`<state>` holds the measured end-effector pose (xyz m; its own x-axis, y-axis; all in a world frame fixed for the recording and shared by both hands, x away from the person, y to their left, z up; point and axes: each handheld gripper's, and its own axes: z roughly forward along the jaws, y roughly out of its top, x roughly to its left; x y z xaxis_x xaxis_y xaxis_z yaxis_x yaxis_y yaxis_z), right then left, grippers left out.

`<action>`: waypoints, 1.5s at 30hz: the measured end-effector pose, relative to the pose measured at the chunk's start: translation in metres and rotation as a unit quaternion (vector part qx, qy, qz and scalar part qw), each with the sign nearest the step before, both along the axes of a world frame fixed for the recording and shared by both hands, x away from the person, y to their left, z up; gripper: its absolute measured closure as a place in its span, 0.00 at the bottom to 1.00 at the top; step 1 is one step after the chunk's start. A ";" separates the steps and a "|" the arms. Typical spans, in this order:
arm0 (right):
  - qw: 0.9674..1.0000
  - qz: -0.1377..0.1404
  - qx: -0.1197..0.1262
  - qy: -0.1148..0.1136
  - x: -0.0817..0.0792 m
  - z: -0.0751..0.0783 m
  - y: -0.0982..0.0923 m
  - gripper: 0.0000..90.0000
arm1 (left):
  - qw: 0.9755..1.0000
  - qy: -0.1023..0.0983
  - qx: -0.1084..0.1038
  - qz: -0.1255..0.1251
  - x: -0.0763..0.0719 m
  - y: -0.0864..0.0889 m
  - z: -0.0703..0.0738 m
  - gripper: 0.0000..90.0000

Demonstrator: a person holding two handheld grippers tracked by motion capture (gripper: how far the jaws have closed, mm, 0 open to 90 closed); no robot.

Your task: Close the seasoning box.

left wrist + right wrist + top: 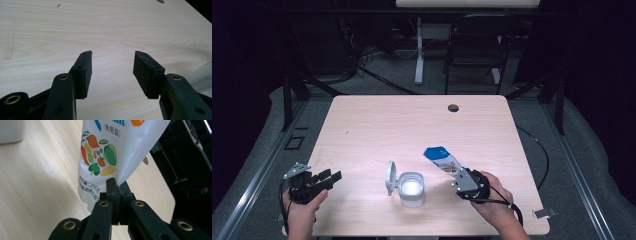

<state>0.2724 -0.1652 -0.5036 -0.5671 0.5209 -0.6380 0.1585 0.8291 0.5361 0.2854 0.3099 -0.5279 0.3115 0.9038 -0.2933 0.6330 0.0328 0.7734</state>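
A white salt pouch (443,160) with a blue top and printed vegetables hangs tilted above the table, its blue end pointing up and left. My right gripper (463,176) is shut on the pouch's lower edge; in the right gripper view the jaws pinch the pouch (105,157) together at my right gripper (117,185). A white square container (411,188) stands left of it with its round lid (390,177) flipped open. My left gripper (333,176) rests at the table's near left edge, open, with bare wood between its pads (86,72).
The light wooden table (377,125) has a cable hole (453,107) near its far edge. A folding chair (474,45) and a desk leg (418,50) stand beyond the table. A clear plastic edge (200,75) shows at the right of the left gripper view.
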 end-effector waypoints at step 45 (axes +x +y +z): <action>0.983 -0.061 0.166 0.056 0.016 -0.061 -0.033 0.71 | 1.000 -0.011 0.018 -0.021 -0.004 -0.020 0.006 0.56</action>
